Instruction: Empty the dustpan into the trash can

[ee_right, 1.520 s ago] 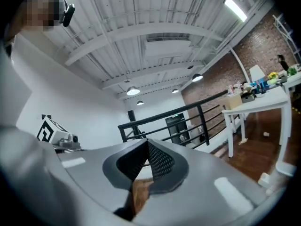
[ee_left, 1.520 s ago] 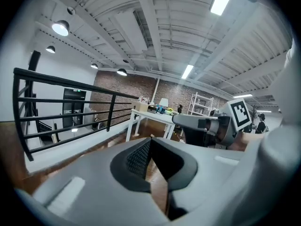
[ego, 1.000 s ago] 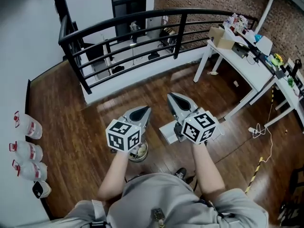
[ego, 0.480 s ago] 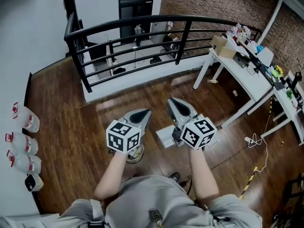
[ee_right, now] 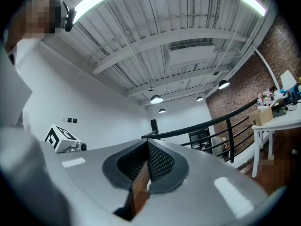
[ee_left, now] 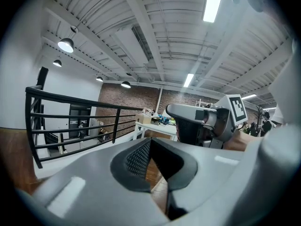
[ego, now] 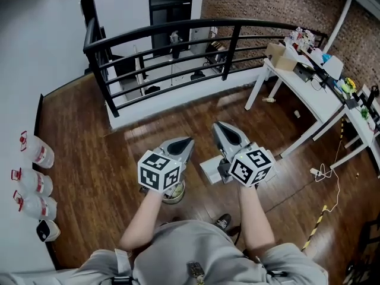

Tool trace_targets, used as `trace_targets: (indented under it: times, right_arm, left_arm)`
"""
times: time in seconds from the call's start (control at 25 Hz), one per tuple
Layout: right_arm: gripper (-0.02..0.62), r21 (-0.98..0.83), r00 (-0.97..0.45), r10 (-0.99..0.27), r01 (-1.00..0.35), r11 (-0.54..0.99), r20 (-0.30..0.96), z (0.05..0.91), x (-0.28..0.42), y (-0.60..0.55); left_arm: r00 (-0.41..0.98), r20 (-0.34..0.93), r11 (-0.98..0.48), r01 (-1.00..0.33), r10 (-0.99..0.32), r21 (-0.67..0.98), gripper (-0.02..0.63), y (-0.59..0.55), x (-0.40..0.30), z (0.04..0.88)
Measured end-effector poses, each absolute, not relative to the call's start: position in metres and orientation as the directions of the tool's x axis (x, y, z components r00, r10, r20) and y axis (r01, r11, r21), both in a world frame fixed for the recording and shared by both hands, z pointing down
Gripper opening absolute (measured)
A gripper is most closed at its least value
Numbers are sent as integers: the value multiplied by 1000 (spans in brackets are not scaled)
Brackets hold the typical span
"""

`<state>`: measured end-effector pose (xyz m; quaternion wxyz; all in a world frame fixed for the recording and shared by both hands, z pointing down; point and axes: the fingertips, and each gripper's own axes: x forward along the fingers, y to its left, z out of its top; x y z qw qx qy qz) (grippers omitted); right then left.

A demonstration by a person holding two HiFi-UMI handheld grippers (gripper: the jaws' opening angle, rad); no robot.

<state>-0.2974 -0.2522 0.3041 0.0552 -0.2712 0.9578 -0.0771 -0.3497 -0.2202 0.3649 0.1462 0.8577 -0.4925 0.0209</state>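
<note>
Directly beneath your right gripper (ego: 218, 125), the dustpan (ego: 209, 170) shows as a pale flat shape against the wooden floor (ego: 83, 129). Its right part is hidden behind the gripper, and whether it rests on the boards cannot be told from above. Near it on the left is the trash can (ego: 174, 193), round and open-topped with scraps inside, half covered by the marker cube of your left gripper (ego: 189, 140).

You hold neither of them. In the right gripper view your jaws are pressed together at the tip, with nothing between them and only a sliver of floorboard showing through the slot behind. In the left gripper view the jaws are likewise closed and empty, again with just floor in the slot. The two grippers sit side by side at about chest height, a little apart and not touching, both pointing away from you toward the black railing (ego: 178, 31).

Beyond the railing the floor drops to a lower level. To your right is a white table (ego: 309, 91) crowded with small things, with a cable (ego: 325, 170) trailing on the floor near its legs. Along the left wall lies a row of clear bottles (ego: 38, 156). One shoe (ego: 223, 221) peeks out below your arms.
</note>
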Motion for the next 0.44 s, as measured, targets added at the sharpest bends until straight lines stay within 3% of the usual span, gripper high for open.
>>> trace_targets:
  times: [0.44]
  right_arm:
    - [-2,-179,-839,-539,-519,836,-83,303,-306,-243]
  left_arm:
    - [532,187,-491,-842,-826,224,-12,-210,-354,368]
